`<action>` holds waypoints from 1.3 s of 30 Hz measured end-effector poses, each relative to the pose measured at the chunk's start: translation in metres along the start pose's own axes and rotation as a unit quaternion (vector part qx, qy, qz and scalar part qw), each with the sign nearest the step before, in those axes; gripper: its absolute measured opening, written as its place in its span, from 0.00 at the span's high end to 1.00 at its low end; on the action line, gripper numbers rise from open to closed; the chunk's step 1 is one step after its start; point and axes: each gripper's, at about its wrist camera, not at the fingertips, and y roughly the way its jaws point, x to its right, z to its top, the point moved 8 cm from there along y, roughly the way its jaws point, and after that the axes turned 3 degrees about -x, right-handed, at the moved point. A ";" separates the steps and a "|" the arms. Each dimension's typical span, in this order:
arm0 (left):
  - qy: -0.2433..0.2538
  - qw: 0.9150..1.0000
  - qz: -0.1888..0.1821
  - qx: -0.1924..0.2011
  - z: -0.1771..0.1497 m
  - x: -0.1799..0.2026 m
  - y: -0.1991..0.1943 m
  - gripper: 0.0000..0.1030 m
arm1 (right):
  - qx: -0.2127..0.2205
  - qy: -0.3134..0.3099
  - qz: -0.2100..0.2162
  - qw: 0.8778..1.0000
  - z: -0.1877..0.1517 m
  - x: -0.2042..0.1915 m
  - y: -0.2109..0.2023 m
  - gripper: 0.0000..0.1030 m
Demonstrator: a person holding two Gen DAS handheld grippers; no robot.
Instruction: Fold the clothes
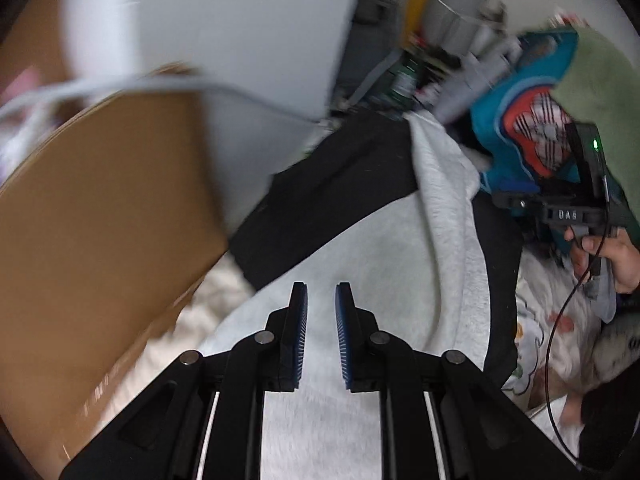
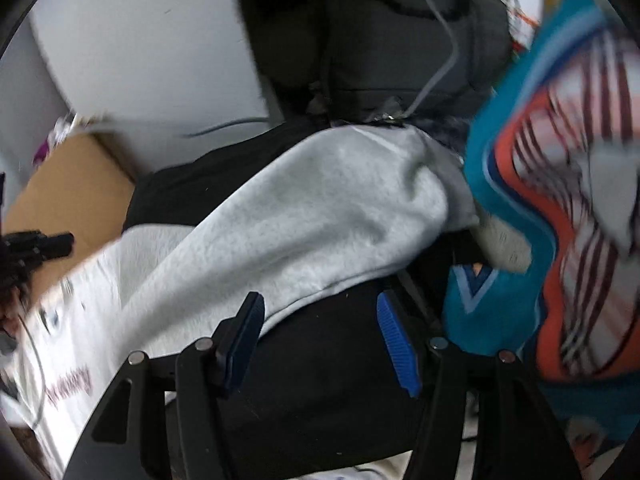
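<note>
A light grey sweatshirt (image 1: 360, 248) lies over a black garment (image 1: 328, 184) on the bed. My left gripper (image 1: 322, 312) hovers above the grey fabric. Its jaws stand only a narrow slit apart with nothing between them. In the right wrist view, my right gripper (image 2: 320, 336) is about half open over the black garment (image 2: 320, 392). The hem of the grey sweatshirt (image 2: 300, 208) runs past its left finger (image 2: 244, 336). Neither pad presses on cloth. A hand (image 1: 608, 252) holds the right gripper's body at the right of the left wrist view.
A teal jersey (image 2: 560, 220) with an orange and striped print is heaped on the right, with a green cloth (image 1: 600, 80) above it. A cardboard box (image 1: 100, 220) stands on the left. A dark bag (image 2: 400, 40) sits at the back. A thin black cable (image 1: 560, 320) hangs down.
</note>
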 end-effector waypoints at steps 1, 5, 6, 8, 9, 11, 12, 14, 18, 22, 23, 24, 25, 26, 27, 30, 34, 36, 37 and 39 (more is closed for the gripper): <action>0.019 1.000 -0.003 -0.009 0.006 0.004 0.007 0.86 | 0.003 0.014 0.005 1.000 0.000 0.002 0.002 0.46; 0.088 0.995 -0.011 -0.045 0.024 0.018 0.035 0.86 | 0.006 0.066 0.022 0.998 0.003 0.009 0.014 0.45; 0.097 0.994 -0.012 -0.054 0.026 0.020 0.040 0.86 | 0.006 0.080 0.025 0.996 0.004 0.011 0.018 0.45; 0.106 0.991 -0.025 -0.076 0.026 0.023 0.049 0.86 | 0.005 0.107 0.034 0.994 0.004 0.014 0.026 0.45; 0.108 0.990 -0.031 -0.085 0.026 0.024 0.052 0.86 | 0.002 0.121 0.038 0.992 0.002 0.015 0.031 0.45; 0.112 0.988 -0.034 -0.104 0.025 0.026 0.059 0.86 | -0.004 0.143 0.046 0.989 -0.003 0.014 0.040 0.45; 0.112 0.987 -0.037 -0.111 0.024 0.026 0.062 0.79 | -0.005 0.152 0.049 0.987 -0.005 0.013 0.043 0.45; 0.101 0.987 -0.050 -0.117 0.024 0.027 0.063 0.72 | 0.000 0.170 0.050 0.984 -0.006 0.015 0.047 0.45; 0.098 0.986 -0.047 -0.124 0.025 0.028 0.065 0.73 | 0.012 0.192 0.060 0.979 -0.006 0.021 0.045 0.89; 0.095 0.988 -0.032 -0.118 0.028 0.023 0.060 0.97 | 0.022 0.198 0.075 0.977 -0.007 0.027 0.033 0.96; 0.092 0.989 -0.032 -0.114 0.030 0.022 0.057 0.97 | 0.025 0.198 0.076 0.977 -0.007 0.029 0.030 0.97; 0.091 0.989 -0.030 -0.109 0.032 0.021 0.052 0.98 | 0.027 0.198 0.075 0.977 -0.009 0.029 0.028 0.98; 0.091 0.990 -0.028 -0.102 0.034 0.020 0.047 0.98 | 0.029 0.199 0.074 0.977 -0.010 0.030 0.026 0.98; 0.089 0.991 -0.024 -0.095 0.036 0.018 0.043 0.98 | 0.031 0.199 0.073 0.977 -0.011 0.031 0.024 0.98; 0.087 0.992 -0.020 -0.088 0.038 0.015 0.038 0.99 | 0.034 0.198 0.070 0.977 -0.012 0.032 0.022 0.99; 0.069 0.995 -0.013 -0.071 0.041 0.006 0.026 0.99 | 0.035 0.198 0.065 0.977 -0.016 0.033 0.018 0.99; 0.048 0.997 0.004 -0.055 0.039 -0.014 0.012 0.99 | 0.037 0.200 0.079 0.976 -0.020 0.030 0.012 0.98; 0.035 0.998 0.012 -0.051 0.035 -0.025 0.008 0.99 | 0.041 0.214 0.090 0.972 -0.017 0.031 0.011 0.91; 0.031 0.998 0.017 -0.050 0.033 -0.030 0.007 0.99 | 0.043 0.220 0.095 0.970 -0.014 0.031 0.012 0.76; 0.023 0.998 0.024 -0.050 0.029 -0.038 0.004 0.99 | 0.048 0.230 0.104 0.966 -0.010 0.029 0.015 0.50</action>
